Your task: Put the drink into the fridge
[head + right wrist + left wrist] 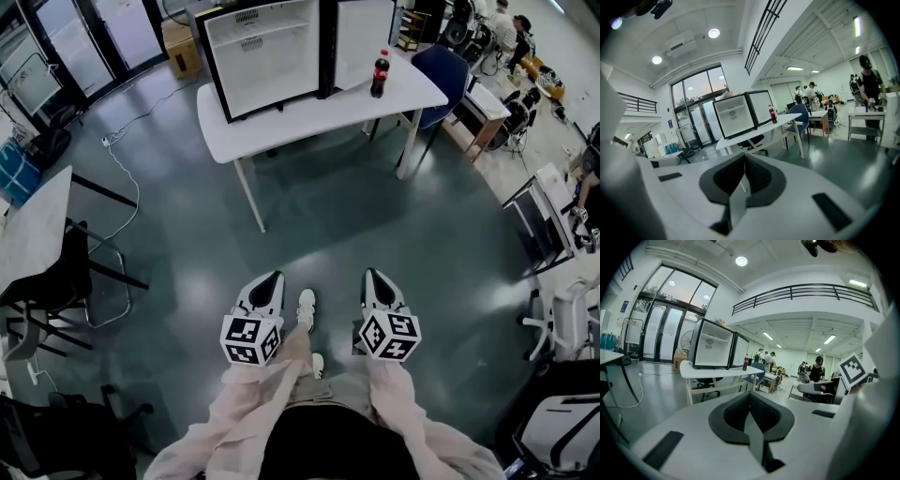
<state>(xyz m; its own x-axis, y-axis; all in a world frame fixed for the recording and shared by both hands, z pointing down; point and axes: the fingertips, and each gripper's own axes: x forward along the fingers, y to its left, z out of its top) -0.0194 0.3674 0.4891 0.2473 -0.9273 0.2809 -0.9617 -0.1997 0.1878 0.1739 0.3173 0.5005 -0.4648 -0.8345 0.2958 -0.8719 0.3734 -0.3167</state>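
Left gripper (270, 281), right gripper (375, 277): jaws together, both empty. Drink bottle (379, 74): well ahead, on white table (309, 117), beside fridge (267, 52), door apparently open.

Pale pink sleeves (246, 401), white sneakers (306, 306)

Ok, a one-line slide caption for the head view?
Left gripper and right gripper, shut and empty, face a white table with open fridge and cola bottle.

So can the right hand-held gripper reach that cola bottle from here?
Probably not yet. The right hand-held gripper is shut and far back from the bottle, which stands on the white table beside the open fridge. Only floor lies between, so walking closer should do.
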